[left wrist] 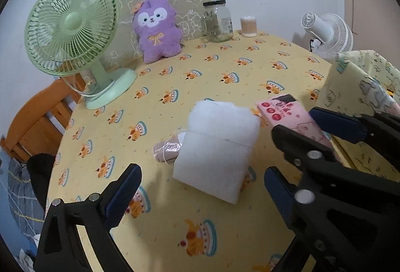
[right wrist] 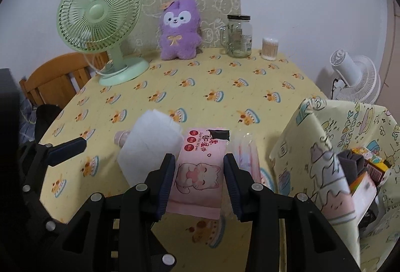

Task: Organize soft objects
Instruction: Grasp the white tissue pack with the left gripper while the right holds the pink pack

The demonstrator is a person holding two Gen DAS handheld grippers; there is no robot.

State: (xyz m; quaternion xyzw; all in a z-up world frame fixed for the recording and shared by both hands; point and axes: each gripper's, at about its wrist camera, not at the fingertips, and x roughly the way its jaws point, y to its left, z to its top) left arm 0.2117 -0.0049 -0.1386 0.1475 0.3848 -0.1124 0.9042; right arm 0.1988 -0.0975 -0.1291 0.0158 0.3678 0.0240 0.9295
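Note:
A pink wet-wipes pack (right wrist: 197, 172) lies on the yellow tablecloth (right wrist: 200, 97). My right gripper (right wrist: 198, 164) straddles it, jaws close against its sides; the same pack (left wrist: 287, 117) shows in the left wrist view, between the right gripper's blue pads (left wrist: 335, 119). A white fluffy folded cloth (left wrist: 220, 144) lies mid-table, also in the right wrist view (right wrist: 152, 144), with a small pinkish roll (left wrist: 167, 149) at its left. My left gripper (left wrist: 200, 187) is open just before the cloth, empty. A purple plush toy (left wrist: 157, 29) sits at the back.
A green desk fan (left wrist: 72, 29) stands back left. A glass jar (left wrist: 217, 21) and a cotton-swab tub (left wrist: 248, 26) stand at the back. A patterned fabric bin (right wrist: 332, 162) holding several items stands at the right. A white fan (right wrist: 355, 77) and a wooden chair (right wrist: 57, 79) are off the table.

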